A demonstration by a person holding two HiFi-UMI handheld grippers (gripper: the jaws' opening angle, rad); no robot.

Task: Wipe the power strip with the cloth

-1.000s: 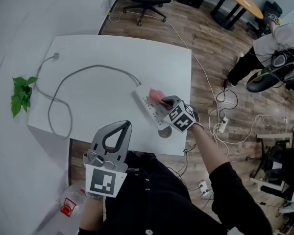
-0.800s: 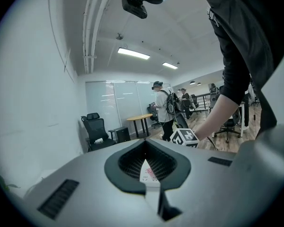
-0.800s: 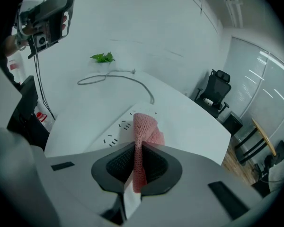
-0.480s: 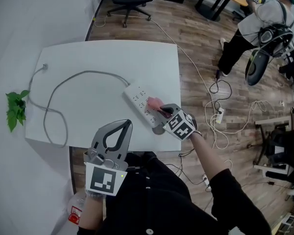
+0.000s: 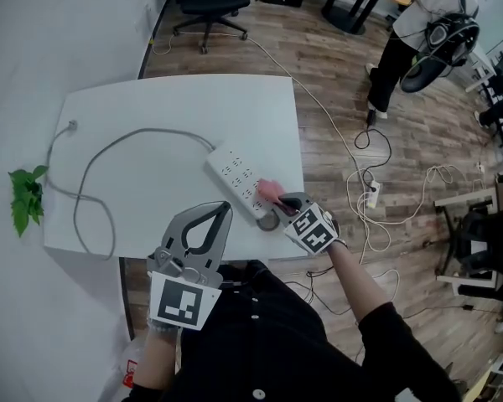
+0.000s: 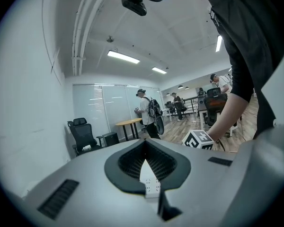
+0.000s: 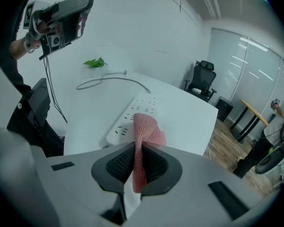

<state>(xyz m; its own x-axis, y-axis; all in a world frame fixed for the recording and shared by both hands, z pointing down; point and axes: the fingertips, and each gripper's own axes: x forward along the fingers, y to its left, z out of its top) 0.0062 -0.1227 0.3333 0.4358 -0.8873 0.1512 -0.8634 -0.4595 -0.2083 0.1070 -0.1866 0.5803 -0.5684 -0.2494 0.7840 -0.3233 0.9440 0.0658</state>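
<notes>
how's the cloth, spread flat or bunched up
Bunched up: the cloth is pinched between the fingers of the right gripper, folded into a narrow strip whose end curls over the power strip.

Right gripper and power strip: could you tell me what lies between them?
The pink cloth, clamped in the right gripper, rests on the power strip; the right gripper view shows it.

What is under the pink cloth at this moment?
The near end of the white power strip, which lies on the white table. The right gripper is shut on the cloth. The sockets directly beneath the cloth are covered, so contact cannot be confirmed.
</notes>
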